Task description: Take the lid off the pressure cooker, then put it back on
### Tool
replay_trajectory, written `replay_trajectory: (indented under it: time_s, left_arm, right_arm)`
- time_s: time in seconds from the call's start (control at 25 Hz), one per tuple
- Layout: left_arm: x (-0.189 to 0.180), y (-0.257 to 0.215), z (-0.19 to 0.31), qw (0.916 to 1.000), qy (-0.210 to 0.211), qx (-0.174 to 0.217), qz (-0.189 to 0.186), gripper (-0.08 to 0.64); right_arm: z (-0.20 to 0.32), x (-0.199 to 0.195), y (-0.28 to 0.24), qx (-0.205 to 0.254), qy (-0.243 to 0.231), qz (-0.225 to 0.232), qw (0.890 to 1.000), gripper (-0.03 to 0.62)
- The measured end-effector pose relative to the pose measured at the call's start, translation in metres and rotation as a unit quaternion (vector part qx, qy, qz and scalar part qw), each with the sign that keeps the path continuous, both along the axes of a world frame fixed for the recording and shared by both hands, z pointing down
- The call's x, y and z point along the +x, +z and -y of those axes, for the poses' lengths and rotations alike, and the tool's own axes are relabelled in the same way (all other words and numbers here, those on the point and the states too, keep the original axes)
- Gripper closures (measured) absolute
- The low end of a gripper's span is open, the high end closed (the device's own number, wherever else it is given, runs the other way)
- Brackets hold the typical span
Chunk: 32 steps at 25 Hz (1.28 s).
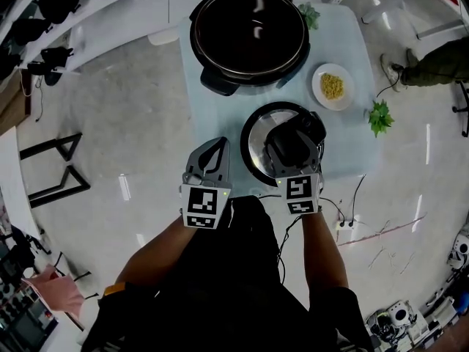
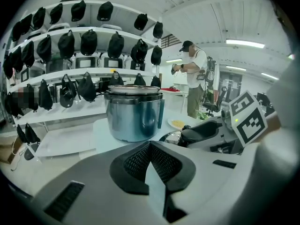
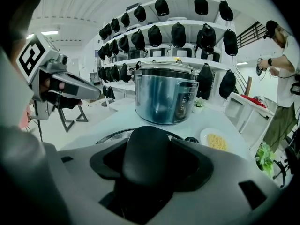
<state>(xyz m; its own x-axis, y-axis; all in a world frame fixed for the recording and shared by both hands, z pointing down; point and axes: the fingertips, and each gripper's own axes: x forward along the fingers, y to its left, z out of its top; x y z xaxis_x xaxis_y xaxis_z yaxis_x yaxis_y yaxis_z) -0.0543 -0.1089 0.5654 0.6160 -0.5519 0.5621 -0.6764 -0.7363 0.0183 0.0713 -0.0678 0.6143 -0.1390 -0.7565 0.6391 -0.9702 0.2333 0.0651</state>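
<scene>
The steel pressure cooker (image 1: 249,35) stands open at the far end of the pale table (image 1: 344,39), its dark inside showing. Its lid (image 1: 256,149) lies flat on the table nearer me, in front of the pot. My right gripper (image 1: 293,144) is shut on the lid's black handle (image 3: 147,156), which fills the space between its jaws; the lid's shiny rim (image 3: 110,136) shows beyond. My left gripper (image 1: 209,163) hovers just left of the lid, jaws together with nothing in them (image 2: 150,146). The cooker (image 2: 135,114) rises ahead of it.
A white plate of yellow food (image 1: 332,86) sits right of the lid. Small green plants (image 1: 379,116) stand at the table's right edge and far corner. Shelves of black items (image 3: 187,32) lie behind. A person (image 2: 194,76) stands off to the right.
</scene>
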Motion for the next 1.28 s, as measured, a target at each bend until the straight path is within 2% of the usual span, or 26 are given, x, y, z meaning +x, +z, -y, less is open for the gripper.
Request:
replay_trajectory:
  time_s: [0.72, 0.96, 1.08, 1.28]
  left_arm:
    - [0.002, -0.026, -0.003, 0.9998, -0.011, 0.014, -0.013, 0.554]
    - [0.002, -0.048, -0.008, 0.9993, -0.023, 0.017, -0.024, 0.552]
    - [0.004, -0.061, -0.011, 0.9989, -0.027, 0.022, -0.03, 0.554]
    - [0.009, -0.087, -0.018, 0.9984, -0.027, 0.031, -0.039, 0.552]
  right_arm:
    - [-0.007, -0.001, 0.016, 0.001, -0.009, -0.024, 1.0, 0.299]
    - [-0.013, -0.001, 0.017, -0.02, -0.008, -0.032, 0.999, 0.297]
    - [-0.016, -0.002, 0.004, -0.018, -0.011, -0.032, 0.999, 0.293]
    - [-0.019, -0.003, -0.049, 0.027, -0.002, -0.014, 1.0, 0.295]
